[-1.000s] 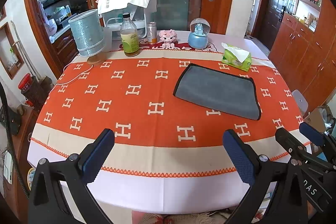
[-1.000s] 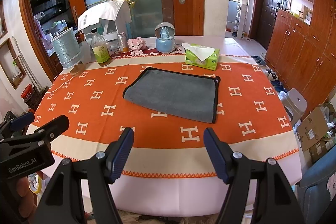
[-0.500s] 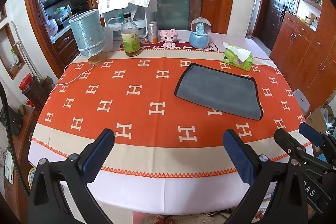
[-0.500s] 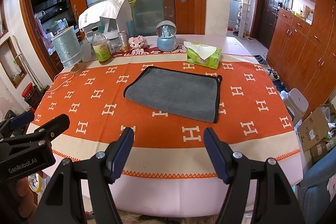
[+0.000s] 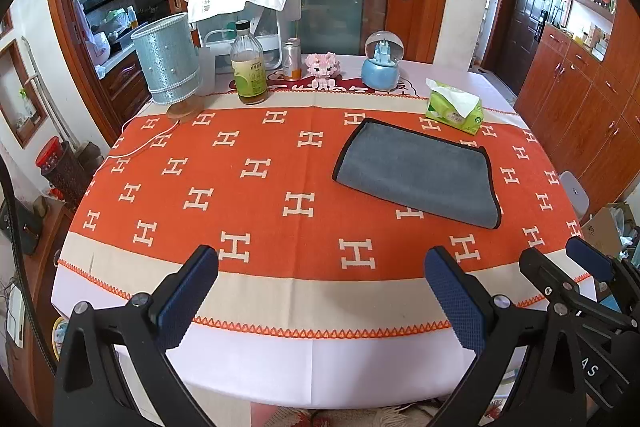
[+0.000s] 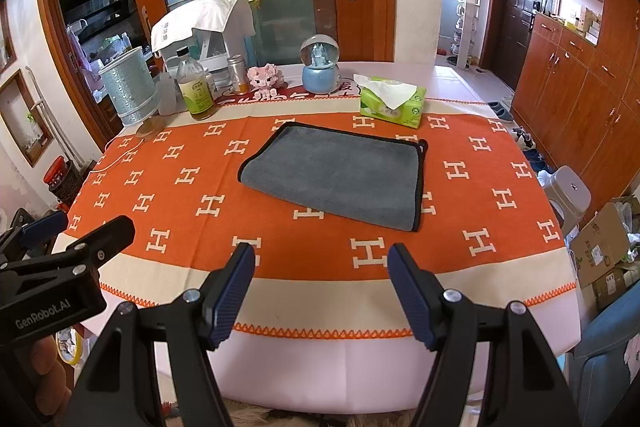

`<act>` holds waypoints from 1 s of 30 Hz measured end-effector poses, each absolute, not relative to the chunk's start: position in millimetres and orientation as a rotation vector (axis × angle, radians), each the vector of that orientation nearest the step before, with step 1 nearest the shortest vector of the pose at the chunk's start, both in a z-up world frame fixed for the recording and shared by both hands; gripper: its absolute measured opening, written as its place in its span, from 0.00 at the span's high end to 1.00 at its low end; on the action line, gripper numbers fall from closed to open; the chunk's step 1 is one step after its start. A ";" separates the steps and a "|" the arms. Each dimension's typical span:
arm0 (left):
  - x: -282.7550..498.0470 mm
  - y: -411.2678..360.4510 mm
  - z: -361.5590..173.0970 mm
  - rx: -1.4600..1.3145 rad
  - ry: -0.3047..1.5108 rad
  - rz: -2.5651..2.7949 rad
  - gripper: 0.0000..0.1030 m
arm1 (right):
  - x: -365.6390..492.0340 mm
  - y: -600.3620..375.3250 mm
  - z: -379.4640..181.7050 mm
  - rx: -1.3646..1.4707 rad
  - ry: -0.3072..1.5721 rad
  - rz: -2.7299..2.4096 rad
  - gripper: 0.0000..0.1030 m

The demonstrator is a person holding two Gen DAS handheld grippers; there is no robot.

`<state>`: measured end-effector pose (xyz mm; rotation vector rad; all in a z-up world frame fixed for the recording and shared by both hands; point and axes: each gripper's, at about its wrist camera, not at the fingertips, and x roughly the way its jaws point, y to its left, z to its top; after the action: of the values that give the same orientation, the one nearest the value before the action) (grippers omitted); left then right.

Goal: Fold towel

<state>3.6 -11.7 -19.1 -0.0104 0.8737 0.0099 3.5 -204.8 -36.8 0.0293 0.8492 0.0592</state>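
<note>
**Table surface and contents**

The table point(image 5: 312, 359) carried an orange H-patterned cloth point(image 5: 256, 195). A grey towel point(image 6: 340, 175) lay flat on it, ahead of the right tongs point(image 6: 322, 285) and ahead-right of the left tongs point(image 5: 322, 287). Beyond the towel sat a green tissue pack point(image 6: 392, 103). Along the far edge stood a snow globe point(image 6: 320, 65), pink figurine point(image 6: 264, 79), metal can point(image 5: 292, 59), bottle point(image 5: 249, 65) and lamp point(image 5: 168, 65).

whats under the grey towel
The grey towel lies flat on the orange tablecloth with white H marks; some marks show at its edges. Whatever else lies beneath is covered, though no bulge shows.
</note>
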 end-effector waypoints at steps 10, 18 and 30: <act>2.2 -11.4 -22.6 -0.011 0.878 0.009 0.01 | 3.5 -201.5 -37.4 0.024 0.846 0.065 0.33; 2.5 -11.2 -23.3 -0.010 0.877 0.010 0.01 | 3.6 -201.0 -37.6 0.023 0.846 0.065 0.33; 1.3 -9.9 -24.6 -0.008 0.877 0.014 0.01 | 3.5 -197.9 -38.3 0.023 0.850 0.067 0.33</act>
<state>1.3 -9.9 -24.6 -0.0082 0.8769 0.0139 3.5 -197.9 -38.3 0.0229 0.8498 0.0674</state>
